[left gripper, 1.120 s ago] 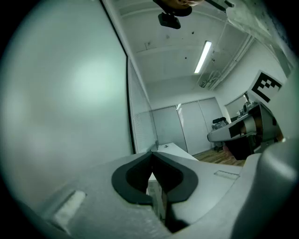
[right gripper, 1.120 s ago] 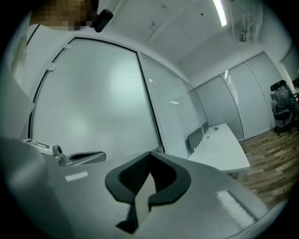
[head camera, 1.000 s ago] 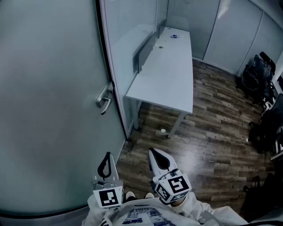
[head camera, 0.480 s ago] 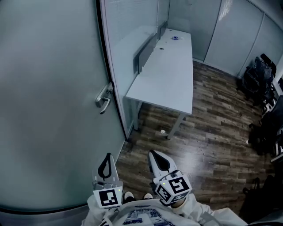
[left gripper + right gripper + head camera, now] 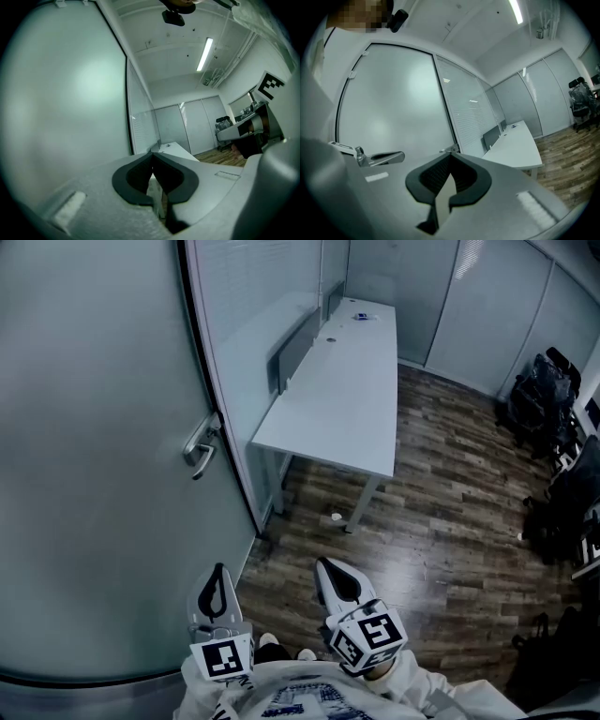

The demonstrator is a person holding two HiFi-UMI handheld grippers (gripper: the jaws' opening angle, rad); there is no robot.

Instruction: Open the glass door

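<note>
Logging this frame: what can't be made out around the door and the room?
Beyond the glass door, all views: frosted pane shows nothing behind it.
Pale speck on the floor, head view: too small to name.
Small items at the desk's far end, head view: too small.
Dark shapes at right, head view: dim, cut off by the edge.

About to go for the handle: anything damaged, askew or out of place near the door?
Nothing wrong at the glass door or its lever handle. Only oddity: a small white object on the floor by the desk leg.
</note>
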